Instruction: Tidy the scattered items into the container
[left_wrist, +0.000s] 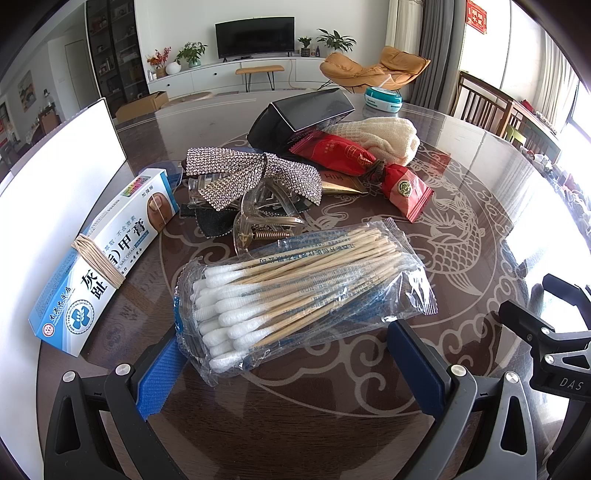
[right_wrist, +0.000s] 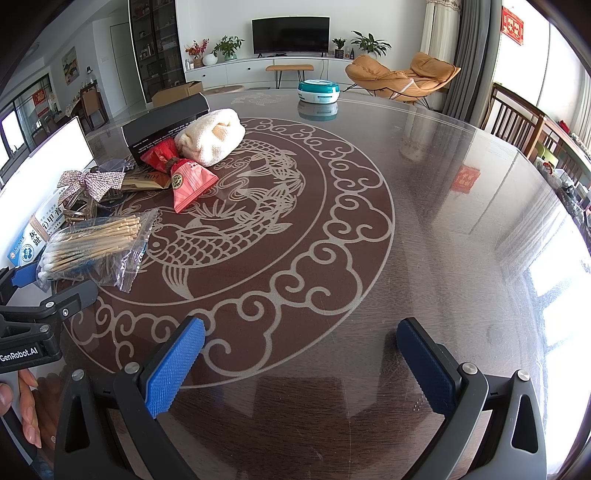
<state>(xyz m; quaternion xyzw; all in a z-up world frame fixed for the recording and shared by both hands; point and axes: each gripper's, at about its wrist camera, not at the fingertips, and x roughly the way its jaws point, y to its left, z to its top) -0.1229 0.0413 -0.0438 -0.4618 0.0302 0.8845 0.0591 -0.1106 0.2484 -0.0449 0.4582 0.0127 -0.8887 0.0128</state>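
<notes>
A clear bag of cotton swabs (left_wrist: 295, 291) lies on the table, its near end between the open fingers of my left gripper (left_wrist: 291, 362); it also shows in the right wrist view (right_wrist: 92, 251). A blue-white nail cream box (left_wrist: 103, 266) leans on the white container (left_wrist: 48, 206) at the left. Behind are a rhinestone bow clip (left_wrist: 255, 175), a clear claw clip (left_wrist: 262, 221), a red packet (left_wrist: 369, 166), a cream cloth (left_wrist: 384, 138) and a black box (left_wrist: 303, 114). My right gripper (right_wrist: 299, 362) is open and empty over bare table.
A teal round tin (right_wrist: 318, 90) stands at the far side of the round glass-topped table (right_wrist: 424, 221). Wooden chairs (right_wrist: 517, 114) stand at the right edge. The left gripper's body (right_wrist: 40, 321) shows at the left in the right wrist view.
</notes>
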